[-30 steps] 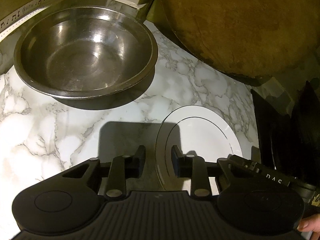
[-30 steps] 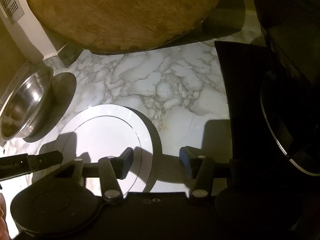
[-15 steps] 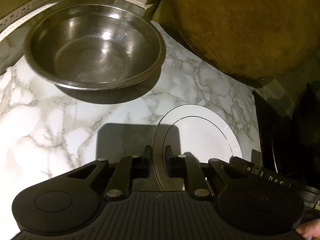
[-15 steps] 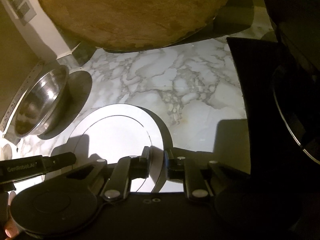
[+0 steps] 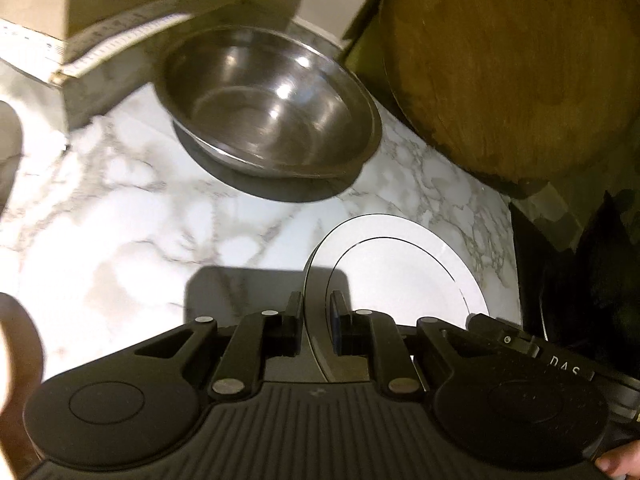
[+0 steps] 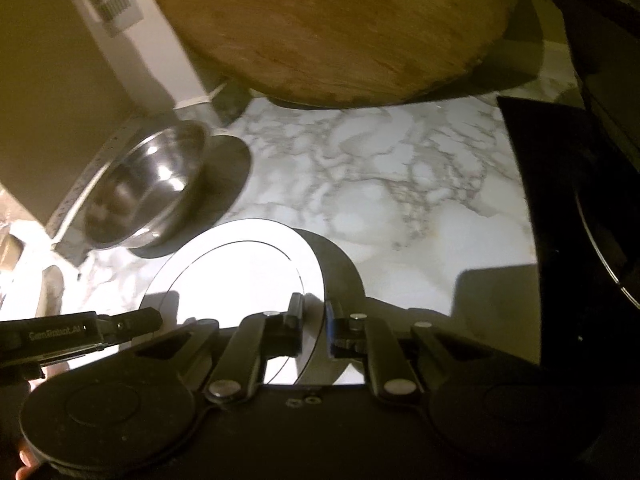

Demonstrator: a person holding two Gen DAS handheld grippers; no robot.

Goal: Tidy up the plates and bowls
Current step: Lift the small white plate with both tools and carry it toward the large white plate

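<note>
A white plate (image 5: 404,272) with a thin dark ring is held above the marble counter (image 5: 120,216). My left gripper (image 5: 316,312) is shut on the plate's left rim. My right gripper (image 6: 316,316) is shut on the right rim of the same plate (image 6: 240,276). A steel bowl (image 5: 268,108) sits on the counter beyond the plate, to the left; it also shows in the right wrist view (image 6: 148,188). The plate casts a round shadow on the counter.
A big round wooden board (image 5: 516,64) leans at the back right, also in the right wrist view (image 6: 340,24). A dark rack with a dark plate (image 6: 600,216) stands at the right. A beige box (image 6: 52,100) stands behind the bowl.
Both grippers closed from open onto the plate's opposite rims. The plate has come up off the counter, and both views have pulled back and shifted left.
</note>
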